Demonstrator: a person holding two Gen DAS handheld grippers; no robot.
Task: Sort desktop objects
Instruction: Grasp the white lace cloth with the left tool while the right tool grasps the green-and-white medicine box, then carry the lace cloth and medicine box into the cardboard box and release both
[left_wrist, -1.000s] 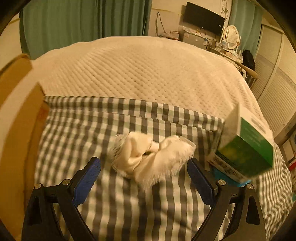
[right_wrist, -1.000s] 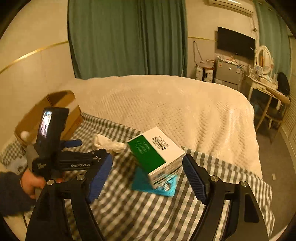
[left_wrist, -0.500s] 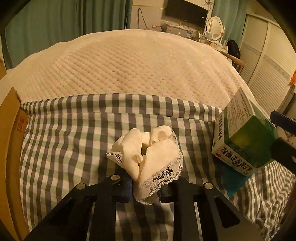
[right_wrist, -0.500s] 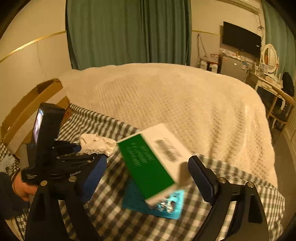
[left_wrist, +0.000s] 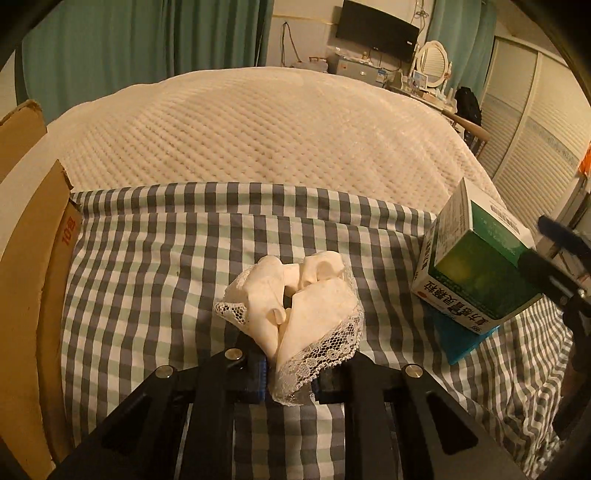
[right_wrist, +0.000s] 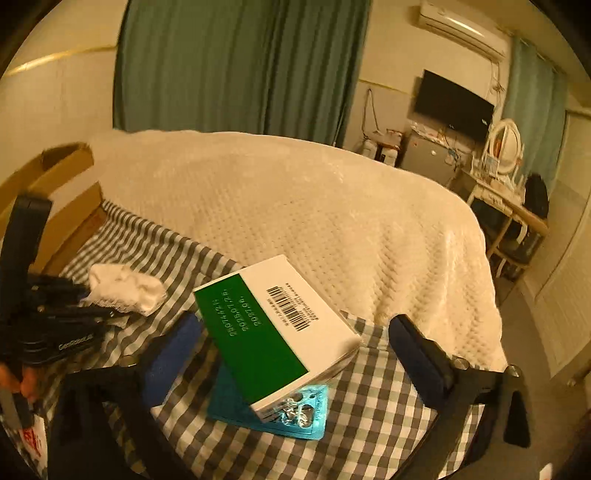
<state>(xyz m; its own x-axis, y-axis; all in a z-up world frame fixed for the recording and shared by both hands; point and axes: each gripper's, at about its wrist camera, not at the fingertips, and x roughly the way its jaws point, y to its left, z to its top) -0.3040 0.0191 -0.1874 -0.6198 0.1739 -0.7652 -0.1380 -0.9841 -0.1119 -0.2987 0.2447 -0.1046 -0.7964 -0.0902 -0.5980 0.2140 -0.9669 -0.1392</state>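
A crumpled white lace-edged cloth (left_wrist: 295, 302) lies on the grey checked sheet (left_wrist: 147, 266). My left gripper (left_wrist: 290, 380) is closing, and its pads pinch the cloth's near edge. The right wrist view shows the same cloth (right_wrist: 125, 288) and the left gripper (right_wrist: 90, 299) at the left. A green and white medicine box (right_wrist: 273, 332) leans tilted on a teal blister pack (right_wrist: 295, 413). My right gripper (right_wrist: 295, 354) straddles the box with its jaws opening, and neither blue pad touches it. From the left wrist view, the box (left_wrist: 476, 273) and the pack (left_wrist: 458, 339) are at the right.
An open cardboard box (left_wrist: 29, 280) stands along the left edge of the sheet. Behind the sheet spreads a cream quilted bedspread (left_wrist: 258, 129). Green curtains, a wall television and a dressing table are far back. A hand (right_wrist: 26, 380) holds the left gripper's handle.
The left jaws went from wide open beside the cloth to pinched on it. The right jaws spread wider, and the medicine box tipped and settled on the teal pack.
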